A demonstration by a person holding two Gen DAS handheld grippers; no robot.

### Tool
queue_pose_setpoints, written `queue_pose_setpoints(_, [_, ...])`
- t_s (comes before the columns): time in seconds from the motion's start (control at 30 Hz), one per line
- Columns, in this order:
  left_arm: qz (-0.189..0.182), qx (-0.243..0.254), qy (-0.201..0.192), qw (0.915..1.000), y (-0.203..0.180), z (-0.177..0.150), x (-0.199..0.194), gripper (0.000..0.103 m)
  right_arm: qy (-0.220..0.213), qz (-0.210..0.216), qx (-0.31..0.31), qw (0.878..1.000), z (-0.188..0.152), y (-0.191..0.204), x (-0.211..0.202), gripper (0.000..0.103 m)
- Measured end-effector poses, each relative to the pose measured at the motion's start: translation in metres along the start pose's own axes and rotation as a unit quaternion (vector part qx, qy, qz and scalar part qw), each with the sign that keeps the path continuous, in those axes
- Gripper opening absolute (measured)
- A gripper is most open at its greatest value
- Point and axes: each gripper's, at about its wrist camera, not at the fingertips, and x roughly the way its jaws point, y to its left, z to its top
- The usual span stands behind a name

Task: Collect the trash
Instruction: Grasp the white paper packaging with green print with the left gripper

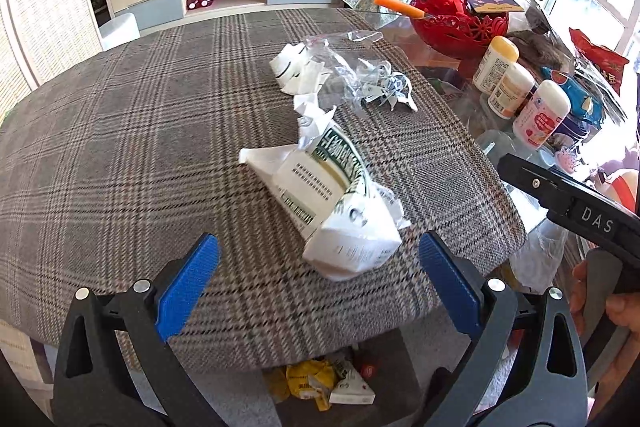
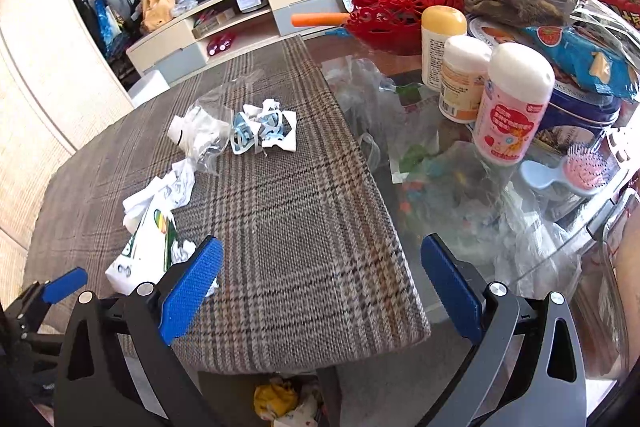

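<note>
Step in hand, as judged: approach to the first pick; nothing gripped yet.

Left tongs [image 1: 318,287]: jaws spread wide, empty, held low over the near edge of the tabletop [image 1: 120,131], which is covered in plaid cloth. The crumpled white-and-green wrapper [image 1: 332,203] lies just ahead of them, roughly centred in the gap between the blue pads, slightly toward the right pad; its near end is close to the tips but apart from them.

Right tongs [image 2: 318,287]: also spread wide, empty, over bare cloth near the cloth's right edge. In the right wrist view the same wrapper sits to the left, beside and partly behind the left pad; contact cannot be told.

Next move, judged: the left tongs go forward and down so the pads straddle the wrapper's near end, then close. The wrapper looks light and springy, so a shallow bite may slip.

Farther on: a clear plastic bag [image 1: 340,67] with white scraps, and crumpled blue-and-white paper [image 2: 264,129] just beside it. Both well apart from either tongs; later picks.

Below the tabletop edge, yellow and white rubbish on the floor [image 1: 320,383], likely the drop point; no container rim is visible.
</note>
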Motion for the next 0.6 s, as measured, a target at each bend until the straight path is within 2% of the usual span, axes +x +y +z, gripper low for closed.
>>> queue_pose_setpoints(0.2, [0.005,0.016,0.016,0.9997,-0.01,0.006,0.025,0.095,0.008,0.011,0.007,1.0,0.013,-0.001,0.011,0.1])
queue_pose_setpoints(0.27, [0.002,0.016,0.018,0.9997,-0.008,0.007,0.031,0.091,0.012,0.014,0.005,1.0,0.014,0.001,0.014,0.1])
queue_pose_setpoints(0.33, [-0.008,0.014,0.022,0.9996,-0.006,0.009,0.034,0.066,0.017,0.015,0.003,1.0,0.014,0.002,0.018,0.1])
queue_pose_setpoints(0.4, [-0.015,0.011,0.03,0.9994,-0.003,0.008,0.036,0.052,0.02,0.015,0.002,1.0,0.014,0.003,0.022,0.1])
queue_pose_setpoints(0.6, [-0.014,0.018,0.023,0.9995,0.013,-0.001,0.024,0.051,0.038,0.039,0.009,0.998,0.013,0.012,0.033,0.1])
